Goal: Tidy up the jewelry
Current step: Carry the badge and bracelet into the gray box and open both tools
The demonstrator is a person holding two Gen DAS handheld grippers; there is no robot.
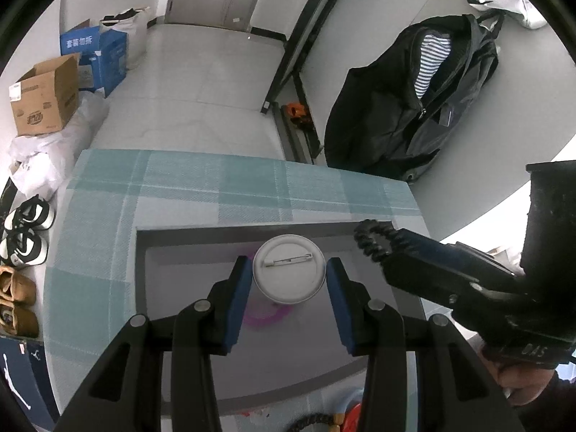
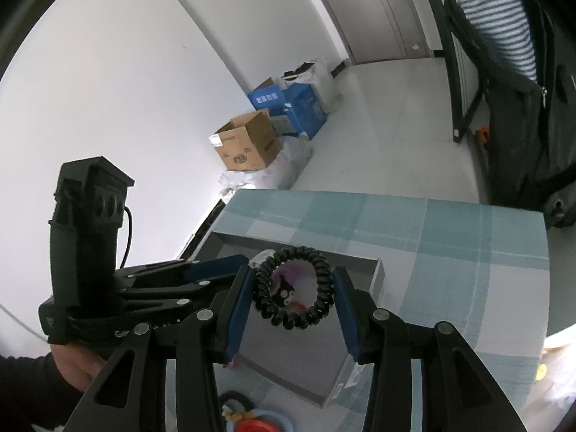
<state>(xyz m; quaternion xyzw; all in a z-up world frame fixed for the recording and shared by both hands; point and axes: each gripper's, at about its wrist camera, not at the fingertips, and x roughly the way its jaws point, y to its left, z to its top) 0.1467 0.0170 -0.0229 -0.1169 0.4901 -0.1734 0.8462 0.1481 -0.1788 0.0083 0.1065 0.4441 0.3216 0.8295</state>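
Left jaws grip a badge (image 1: pixel 288 273), right jaws a black coil (image 2: pixel 293 288), over a grey tray (image 2: pixel 378 277).

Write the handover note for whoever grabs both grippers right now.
Left gripper: shut on the white pin badge, back side up, above the grey tray.
Right gripper: shut on the black spiral hair tie, also over the tray.
In the tray: a pink ring and a small dark charm.
Left: release both, then collect the beads and rings on the cloth at the near edge.
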